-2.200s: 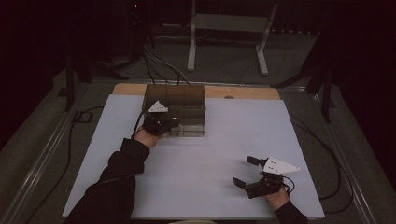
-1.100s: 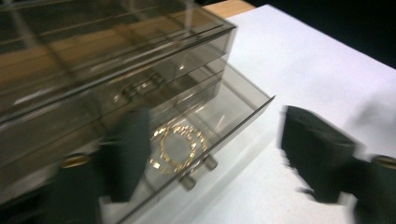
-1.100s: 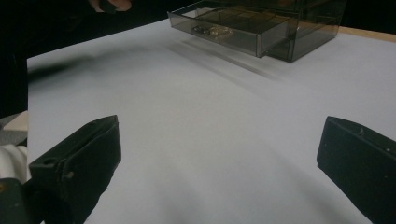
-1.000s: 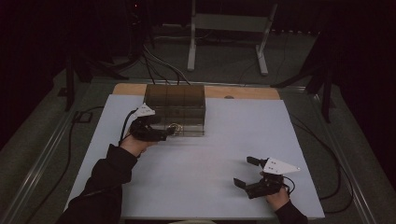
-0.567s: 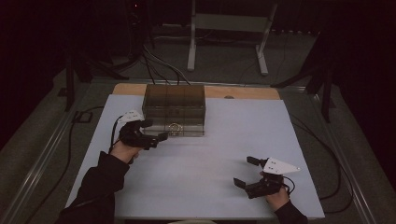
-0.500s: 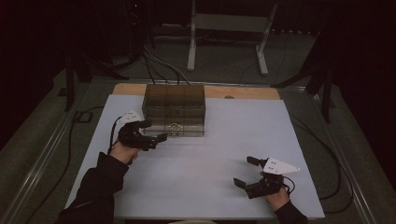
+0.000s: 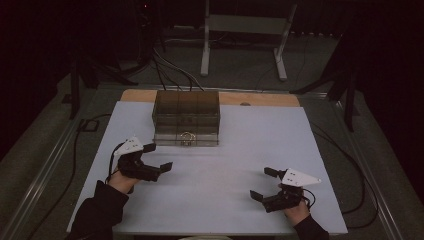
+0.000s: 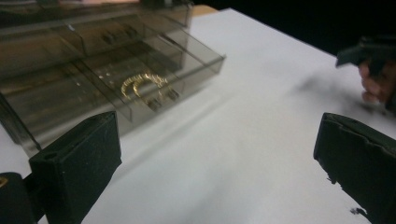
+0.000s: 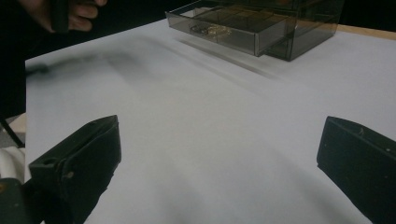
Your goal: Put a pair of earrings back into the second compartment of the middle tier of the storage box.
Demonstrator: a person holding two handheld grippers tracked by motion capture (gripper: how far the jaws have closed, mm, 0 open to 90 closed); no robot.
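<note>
While the left gripper [image 7: 159, 156] is held spread and empty, the drawer [image 7: 186, 139] with the bracelet [image 7: 187, 138] should be pushed squarely.

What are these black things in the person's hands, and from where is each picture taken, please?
They are hand-held tools with two jaws. The person holds the left gripper and the right gripper; both are open and hold nothing. The left one's jaws have just been opening. One camera looks down from above the white table. The two other cameras ride on the grippers and look along their black jaws. On the table stands a clear smoky drawer box. Its bottom drawer is pulled out a little, with a gold ring-shaped piece inside.
</note>
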